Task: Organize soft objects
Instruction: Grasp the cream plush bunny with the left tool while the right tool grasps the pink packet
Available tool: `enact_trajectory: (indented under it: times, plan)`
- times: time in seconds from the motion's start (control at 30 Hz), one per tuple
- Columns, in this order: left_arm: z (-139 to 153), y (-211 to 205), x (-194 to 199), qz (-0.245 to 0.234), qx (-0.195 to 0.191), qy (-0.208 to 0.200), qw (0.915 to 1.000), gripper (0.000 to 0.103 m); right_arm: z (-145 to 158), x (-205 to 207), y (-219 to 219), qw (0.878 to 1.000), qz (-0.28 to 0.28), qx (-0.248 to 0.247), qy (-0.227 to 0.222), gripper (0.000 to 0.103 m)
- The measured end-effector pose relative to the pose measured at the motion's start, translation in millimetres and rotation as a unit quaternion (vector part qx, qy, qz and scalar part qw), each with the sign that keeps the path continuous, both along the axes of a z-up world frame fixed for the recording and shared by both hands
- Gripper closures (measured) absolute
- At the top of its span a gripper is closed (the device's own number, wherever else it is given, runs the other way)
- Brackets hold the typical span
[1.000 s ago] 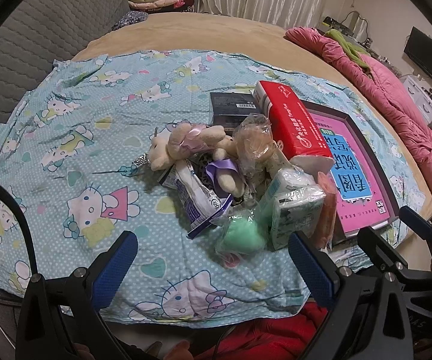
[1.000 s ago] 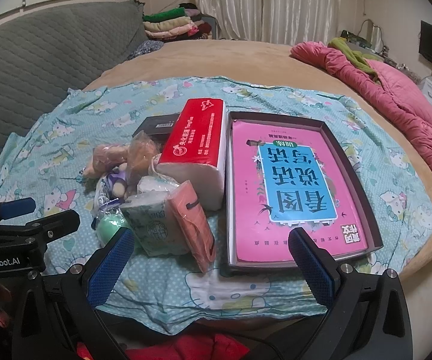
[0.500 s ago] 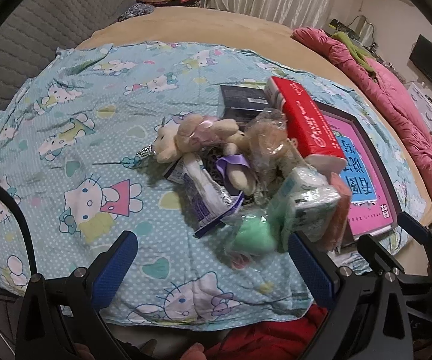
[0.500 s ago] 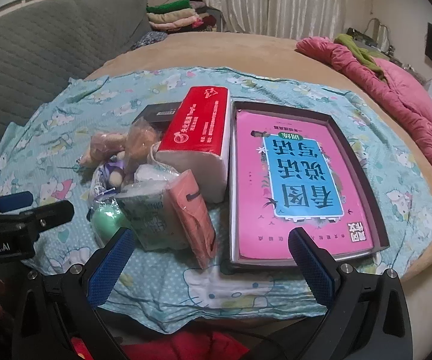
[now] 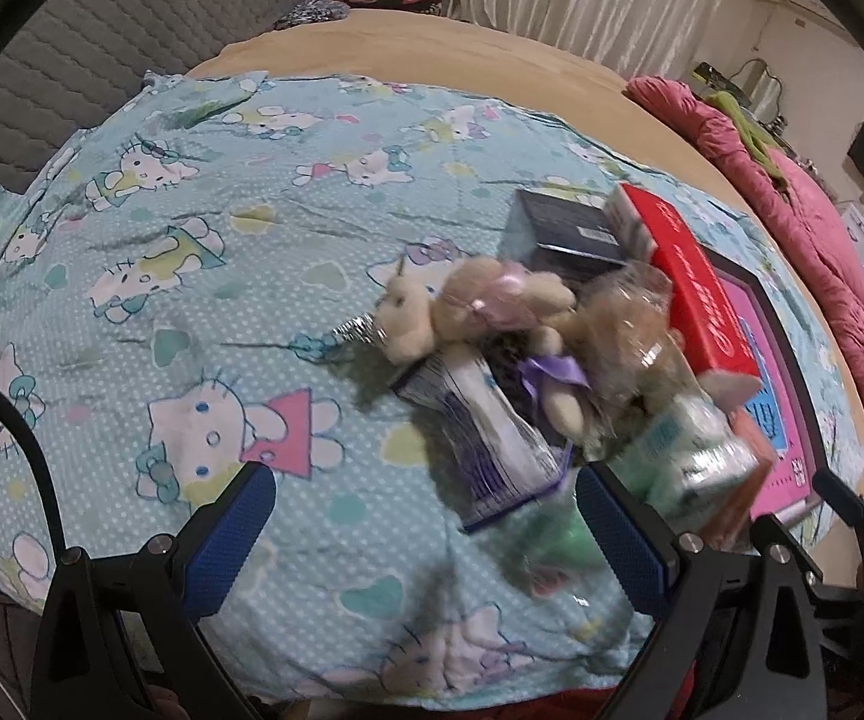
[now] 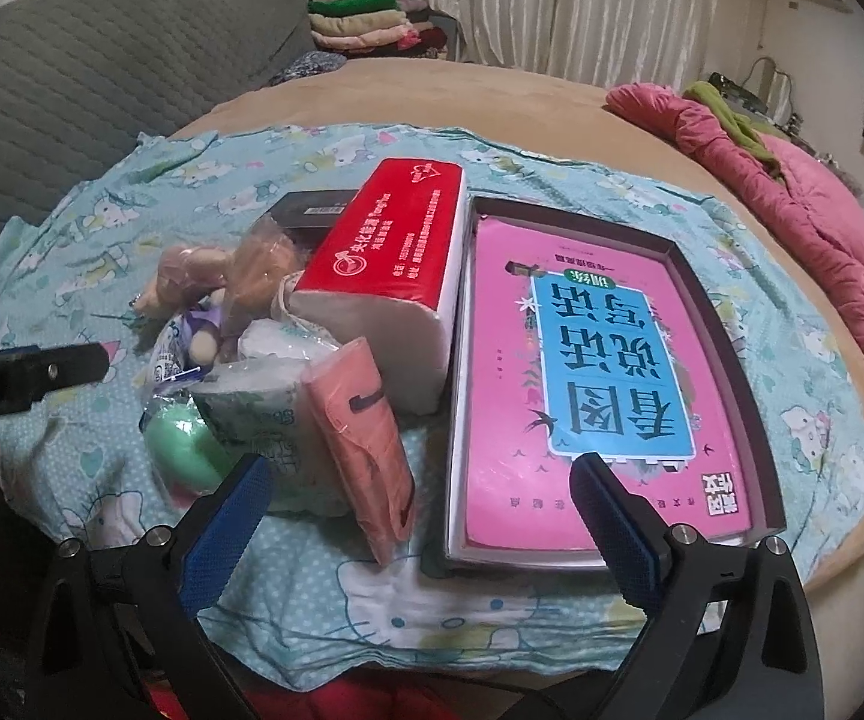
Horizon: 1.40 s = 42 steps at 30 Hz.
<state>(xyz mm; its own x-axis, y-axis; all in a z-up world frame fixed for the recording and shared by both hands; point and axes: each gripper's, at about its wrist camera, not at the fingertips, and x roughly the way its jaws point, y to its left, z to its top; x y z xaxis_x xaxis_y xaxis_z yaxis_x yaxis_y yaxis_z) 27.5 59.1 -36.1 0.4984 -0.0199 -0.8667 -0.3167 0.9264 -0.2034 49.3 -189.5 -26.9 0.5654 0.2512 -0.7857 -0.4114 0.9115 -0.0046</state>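
Note:
A pile of soft things lies on a Hello Kitty sheet [image 5: 204,276]: a beige plush bear [image 5: 468,306], a bagged brown plush [image 5: 630,324], a purple-white packet [image 5: 486,438], a green soft ball [image 6: 183,444], a green tissue pack [image 6: 270,408], a pink pack [image 6: 366,438] and a red tissue pack [image 6: 396,258]. A tray [image 6: 708,324] beside them holds a pink book [image 6: 588,372]. My left gripper [image 5: 426,540] is open and empty, near the packet and ball. My right gripper [image 6: 420,522] is open and empty, in front of the pink pack and tray.
A dark flat box [image 5: 570,228] lies behind the plush toys. A pink quilt [image 6: 804,180] lies along the bed's right side. Folded clothes [image 6: 366,24] are stacked at the back by a grey padded headboard [image 6: 102,78]. The bed's front edge is just below both grippers.
Both grippers have moved forward toward the pile, so the objects look larger and nearer. The left view has swung left. Nothing on the bed has moved.

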Motion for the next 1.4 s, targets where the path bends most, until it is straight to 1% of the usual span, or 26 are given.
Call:
enact_trajectory:
  times: [0.07, 0.13, 0.2, 0.23, 0.3, 0.37, 0.47, 0.6, 0.7, 0.73, 0.77, 0.9, 0.93, 0.97, 1.0, 1.03, 1.07, 1.13, 1.17, 1.23, 1.27, 1.37, 1.4]
  plan:
    - [0, 6, 7, 0.001, 0.006, -0.005, 1.0, 0.002, -1, 1, 0, 1.0, -0.001, 0.002, 0.0, 0.01]
    - [0, 9, 14, 0.0, 0.013, -0.006, 0.9999, 0.002, -2, 3, 0, 1.0, 0.001, 0.005, 0.002, 0.011]
    - [0, 11, 23, -0.019, 0.013, -0.012, 0.9997, 0.002, -3, 4, 0, 1.0, 0.002, 0.007, 0.004, 0.013]
    - [0, 10, 27, -0.031, 0.02, -0.011, 0.9993, 0.002, -4, 5, 0, 1.0, 0.003, 0.007, 0.005, 0.015]
    - [1, 6, 38, -0.048, 0.052, -0.004, 0.9975, 0.002, -5, 6, 2, 1.0, 0.005, 0.007, 0.006, 0.017]
    - [2, 3, 48, -0.064, 0.081, -0.006, 0.9946, 0.002, -6, 7, 3, 1.0, 0.008, 0.006, 0.009, 0.02]
    - [0, 7, 61, -0.077, 0.068, -0.008, 0.9947, 0.002, -7, 9, 3, 1.0, 0.009, 0.007, 0.013, 0.026]
    - [-8, 12, 77, -0.096, 0.073, 0.005, 0.9926, 0.002, -9, 12, 3, 1.0, 0.009, 0.008, 0.017, 0.031]
    - [-13, 13, 87, -0.113, 0.069, 0.013, 0.9911, 0.002, -10, 14, 4, 1.0, 0.01, 0.009, 0.018, 0.036]
    - [-15, 13, 90, -0.119, 0.068, 0.015, 0.9905, 0.002, -11, 15, 5, 1.0, 0.011, 0.008, 0.02, 0.04]
    - [-15, 12, 92, -0.125, 0.068, 0.013, 0.9898, 0.002, -12, 16, 5, 1.0, 0.013, 0.008, 0.022, 0.046]
    - [-20, 10, 103, -0.152, 0.071, 0.011, 0.9858, 0.003, -16, 20, 10, 0.999, 0.02, 0.003, 0.026, 0.054]
    - [-21, 11, 106, -0.158, 0.065, 0.011, 0.9853, 0.006, -17, 21, 10, 0.999, 0.022, 0.004, 0.027, 0.058]
    - [-24, 11, 110, -0.167, 0.055, 0.014, 0.9843, 0.012, -18, 23, 11, 0.999, 0.024, 0.006, 0.03, 0.063]
    - [-26, 11, 112, -0.172, 0.05, 0.018, 0.9837, 0.016, -19, 25, 11, 0.999, 0.026, 0.008, 0.034, 0.066]
    - [-31, 12, 116, -0.177, 0.041, 0.027, 0.9829, 0.024, -21, 27, 11, 0.999, 0.027, 0.01, 0.039, 0.072]
    - [-33, 12, 119, -0.18, 0.036, 0.03, 0.9825, 0.03, -23, 29, 11, 0.999, 0.028, 0.012, 0.045, 0.077]
    - [-37, 12, 122, -0.184, 0.03, 0.029, 0.982, 0.032, -24, 31, 12, 0.998, 0.031, 0.019, 0.049, 0.081]
    - [-38, 12, 122, -0.186, 0.029, 0.03, 0.9817, 0.038, -24, 30, 12, 0.998, 0.032, 0.021, 0.049, 0.082]
    - [-39, 13, 122, -0.187, 0.029, 0.026, 0.9816, 0.042, -25, 30, 12, 0.998, 0.033, 0.025, 0.05, 0.083]
    - [-38, 14, 121, -0.186, 0.026, 0.022, 0.982, 0.048, -25, 31, 11, 0.998, 0.033, 0.028, 0.051, 0.084]
    - [-35, 20, 119, -0.173, 0.007, 0.011, 0.9849, 0.056, -25, 33, 8, 0.997, 0.031, 0.042, 0.058, 0.085]
    - [-33, 23, 118, -0.168, 0.0, 0.007, 0.9858, 0.057, -26, 34, 6, 0.997, 0.03, 0.047, 0.06, 0.085]
